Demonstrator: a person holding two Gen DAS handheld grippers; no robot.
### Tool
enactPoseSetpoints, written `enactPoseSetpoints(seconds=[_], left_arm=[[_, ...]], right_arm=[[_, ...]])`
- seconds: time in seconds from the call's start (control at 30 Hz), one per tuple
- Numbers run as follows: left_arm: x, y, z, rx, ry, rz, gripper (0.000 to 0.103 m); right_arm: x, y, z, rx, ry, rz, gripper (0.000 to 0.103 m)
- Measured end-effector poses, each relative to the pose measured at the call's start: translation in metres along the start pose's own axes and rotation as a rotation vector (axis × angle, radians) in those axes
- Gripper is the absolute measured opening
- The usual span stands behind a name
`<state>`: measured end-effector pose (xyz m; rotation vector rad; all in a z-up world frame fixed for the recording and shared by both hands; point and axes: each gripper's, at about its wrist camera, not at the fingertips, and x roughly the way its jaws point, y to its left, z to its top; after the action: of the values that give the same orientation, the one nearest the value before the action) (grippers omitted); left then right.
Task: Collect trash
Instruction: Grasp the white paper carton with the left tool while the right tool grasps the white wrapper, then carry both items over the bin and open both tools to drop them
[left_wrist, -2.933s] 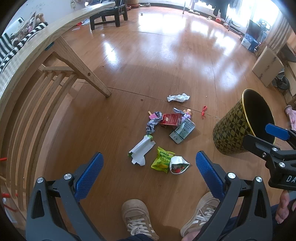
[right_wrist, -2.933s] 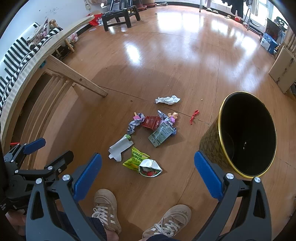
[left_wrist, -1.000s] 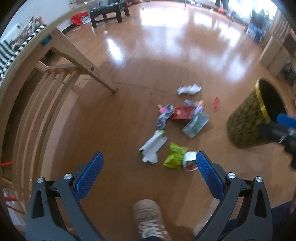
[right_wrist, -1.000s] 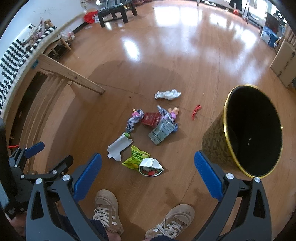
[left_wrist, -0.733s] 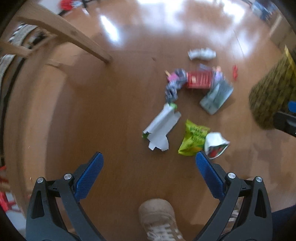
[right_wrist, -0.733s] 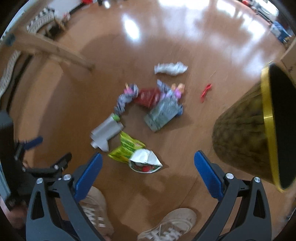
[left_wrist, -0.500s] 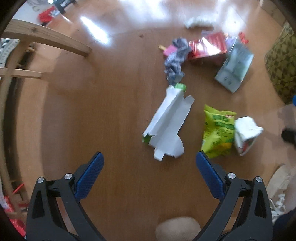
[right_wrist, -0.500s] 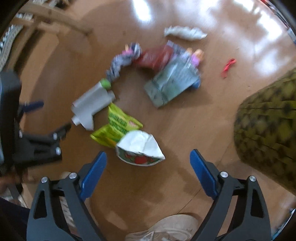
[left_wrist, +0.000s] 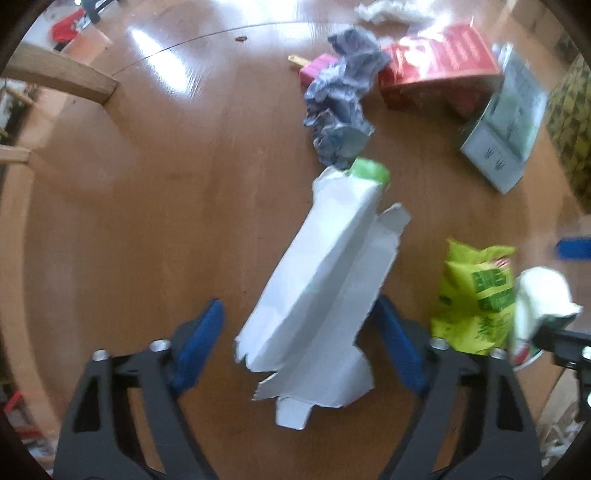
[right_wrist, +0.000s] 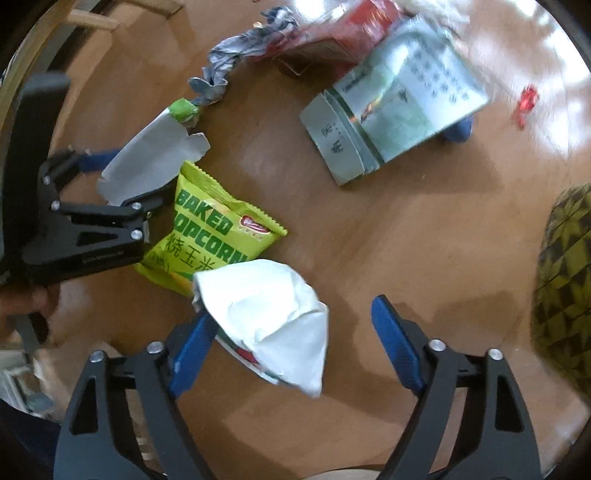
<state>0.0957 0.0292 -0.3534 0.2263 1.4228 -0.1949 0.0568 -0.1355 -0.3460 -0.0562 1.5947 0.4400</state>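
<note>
Both grippers had dropped from standing height to just above the floor, so two pickups looked imminent. The left gripper (left_wrist: 295, 343) straddled the flattened white carton (left_wrist: 317, 295), fingers closing but not yet touching; its long axis ran diagonally, green cap (left_wrist: 369, 171) pointing up-right. The right gripper (right_wrist: 291, 350) was closing around the crumpled white wrapper (right_wrist: 269, 314) beside the green popcorn bag (right_wrist: 210, 236).

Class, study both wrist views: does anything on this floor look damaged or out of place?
Yes. A flattened white carton with torn edges lies on the wooden floor, beside a green popcorn bag and a crumpled white wrapper.
</note>
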Motion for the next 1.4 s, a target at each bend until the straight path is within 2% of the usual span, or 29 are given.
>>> enactPoseSetpoints(seconds=[0.03, 0.07, 0.13, 0.17, 0.27, 0.43, 0.47, 0.57, 0.73, 0.8, 0.87, 0.97, 1.03, 1.13, 1.2, 1.4], left_arm=[[-0.001, 0.000, -0.001, -0.002, -0.005, -0.018, 0.062], [-0.002, -0.001, -0.002, 0.002, -0.006, -0.017, 0.049], [-0.004, -0.001, -0.002, -0.007, 0.023, -0.015, 0.026], [-0.006, -0.001, -0.002, -0.020, 0.031, -0.017, 0.018], [-0.027, 0.003, -0.001, -0.060, 0.027, -0.041, 0.016], [-0.091, 0.009, 0.006, -0.063, -0.015, -0.015, 0.016], [-0.109, 0.010, 0.008, -0.074, -0.032, -0.016, 0.016], [-0.172, 0.007, 0.014, -0.049, -0.090, -0.008, 0.016], [-0.282, -0.010, 0.015, -0.073, -0.162, -0.011, 0.016], [-0.321, -0.019, 0.007, -0.057, -0.201, 0.003, 0.016], [-0.361, -0.024, -0.006, -0.073, -0.229, -0.014, 0.016], [-0.394, -0.040, -0.021, -0.098, -0.260, -0.031, 0.016], [-0.406, -0.048, -0.020, -0.110, -0.275, -0.047, 0.016], [-0.419, -0.056, -0.019, -0.126, -0.289, -0.116, 0.016], [-0.423, -0.062, -0.019, -0.092, -0.311, -0.089, 0.016], [-0.408, -0.076, -0.012, -0.075, -0.277, -0.080, 0.016]], right_arm=[[0.002, 0.000, -0.001, 0.012, 0.004, 0.031, 0.061], [0.003, 0.000, -0.001, 0.021, 0.010, 0.044, 0.058], [0.004, -0.001, -0.004, 0.046, 0.024, 0.062, 0.055], [0.002, -0.001, -0.006, 0.057, 0.022, 0.072, 0.054], [-0.018, -0.001, -0.005, 0.071, 0.008, 0.085, 0.053], [-0.080, 0.022, -0.007, 0.054, -0.077, 0.059, 0.052], [-0.102, 0.028, -0.006, 0.047, -0.107, 0.050, 0.046], [-0.160, 0.047, -0.005, 0.028, -0.190, 0.016, 0.047], [-0.286, 0.061, -0.036, -0.045, -0.347, -0.034, 0.047], [-0.322, 0.057, -0.042, -0.049, -0.395, -0.042, 0.047], [-0.350, 0.050, -0.054, -0.033, -0.437, -0.032, 0.047], [-0.384, 0.040, -0.069, 0.003, -0.475, -0.037, 0.047], [-0.397, 0.030, -0.078, 0.037, -0.495, -0.017, 0.047], [-0.407, 0.018, -0.086, 0.099, -0.513, 0.022, 0.047], [-0.411, 0.013, -0.086, 0.121, -0.527, 0.039, 0.047], [-0.412, 0.011, -0.088, 0.131, -0.531, 0.023, 0.047]])
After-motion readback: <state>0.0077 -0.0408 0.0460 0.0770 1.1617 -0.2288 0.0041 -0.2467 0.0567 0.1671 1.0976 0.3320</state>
